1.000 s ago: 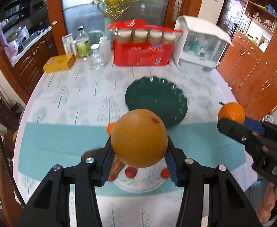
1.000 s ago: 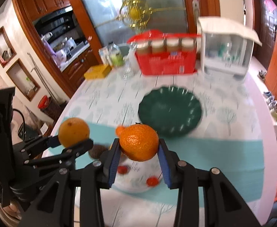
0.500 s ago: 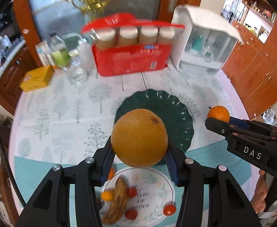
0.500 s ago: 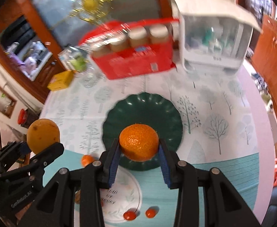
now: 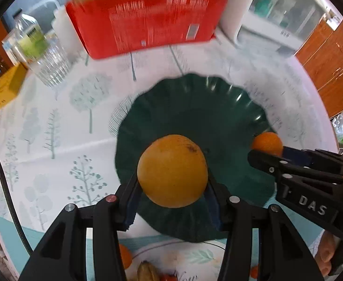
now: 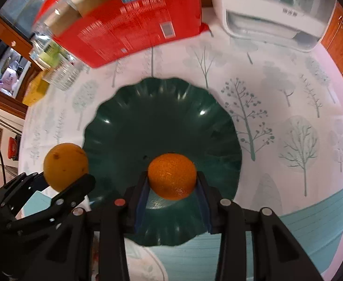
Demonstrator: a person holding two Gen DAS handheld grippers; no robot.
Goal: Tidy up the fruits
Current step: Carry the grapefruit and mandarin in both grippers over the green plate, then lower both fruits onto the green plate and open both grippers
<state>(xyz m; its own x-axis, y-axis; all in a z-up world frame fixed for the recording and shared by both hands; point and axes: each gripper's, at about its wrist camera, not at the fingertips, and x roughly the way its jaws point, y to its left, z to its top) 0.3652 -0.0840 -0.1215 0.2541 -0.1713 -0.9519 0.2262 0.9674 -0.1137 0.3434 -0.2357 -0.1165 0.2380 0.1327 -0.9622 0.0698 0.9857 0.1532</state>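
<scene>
- Dark green scalloped plate lies empty on the tabletop; both fruits hang above it, neither yet set down.
- Left hand-held gripper: jaws partly closed, pads pressed on both sides of a large yellow-orange orange. It is over the near-left part of the plate.
- Right hand-held gripper: jaws partly closed, clamped on a smaller, deeper-orange mandarin. It is over the near-middle of the plate.
- Step in hand, as judged: placing both fruits on the plate. Lower each until the fruit rests on the flat centre before releasing; a drop from height would likely roll a round fruit toward the fluted rim.
- Keep the two grippers apart side by side; they stand close and the fruits could knock together on release.
- Open the jaws gently and lift straight up so the pads do not drag the fruit.
- Surroundings: a red carton and a white appliance stand beyond the plate, a glass and a yellow box to the left, all clear of the path.
- A white printed plate with small fruits lies just beside the green plate's near edge; avoid it on retreat.
</scene>
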